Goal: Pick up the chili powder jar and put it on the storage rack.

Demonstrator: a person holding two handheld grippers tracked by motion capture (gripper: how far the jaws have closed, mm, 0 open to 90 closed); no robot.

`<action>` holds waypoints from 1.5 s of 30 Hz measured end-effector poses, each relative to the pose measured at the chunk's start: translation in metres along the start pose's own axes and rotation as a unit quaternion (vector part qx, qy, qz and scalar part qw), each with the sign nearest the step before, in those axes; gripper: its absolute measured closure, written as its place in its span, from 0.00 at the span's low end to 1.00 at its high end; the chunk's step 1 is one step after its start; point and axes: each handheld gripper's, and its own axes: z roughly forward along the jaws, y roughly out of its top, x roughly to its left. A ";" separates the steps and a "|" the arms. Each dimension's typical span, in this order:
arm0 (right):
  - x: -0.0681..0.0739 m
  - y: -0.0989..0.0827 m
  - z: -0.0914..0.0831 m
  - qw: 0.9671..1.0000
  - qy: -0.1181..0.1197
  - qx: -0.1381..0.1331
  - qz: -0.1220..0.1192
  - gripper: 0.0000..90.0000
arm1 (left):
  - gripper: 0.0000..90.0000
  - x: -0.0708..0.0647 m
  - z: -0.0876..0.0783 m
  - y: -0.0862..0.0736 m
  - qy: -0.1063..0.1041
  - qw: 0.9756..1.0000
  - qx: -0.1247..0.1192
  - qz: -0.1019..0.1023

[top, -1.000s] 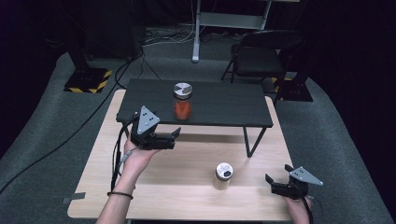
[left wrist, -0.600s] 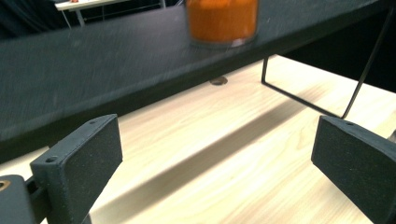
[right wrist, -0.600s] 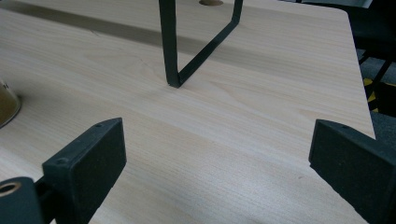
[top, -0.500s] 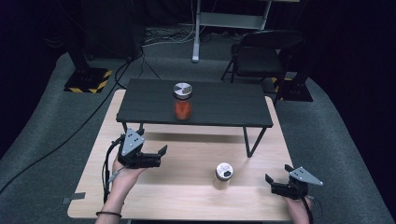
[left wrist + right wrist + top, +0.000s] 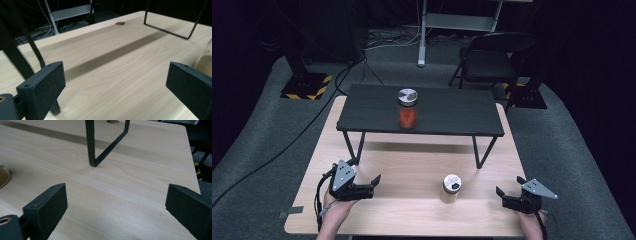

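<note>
The small jar (image 5: 451,187) of pale contents stands upright on the wooden table (image 5: 412,170), in front of the black raised shelf (image 5: 422,111) and well apart from the red-filled jar (image 5: 407,109) on top of it. The left gripper (image 5: 373,182), jaws spread wide and holding nothing, sits left of the small jar; the right gripper (image 5: 502,196), equally open and empty, right of it. A sideways approach risks a jaw tip clipping the jar and tipping it.

Your right claw (image 5: 116,215) stood wide open over the wooden surface (image 5: 140,182), the black stand leg (image 5: 90,143) ahead and a jar's edge (image 5: 3,176) at left.
</note>
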 end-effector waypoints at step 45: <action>0.003 0.002 0.001 1.000 -0.004 0.007 -0.008 0.04 | 0.04 0.010 -0.008 -0.064 0.015 0.999 0.027 -0.045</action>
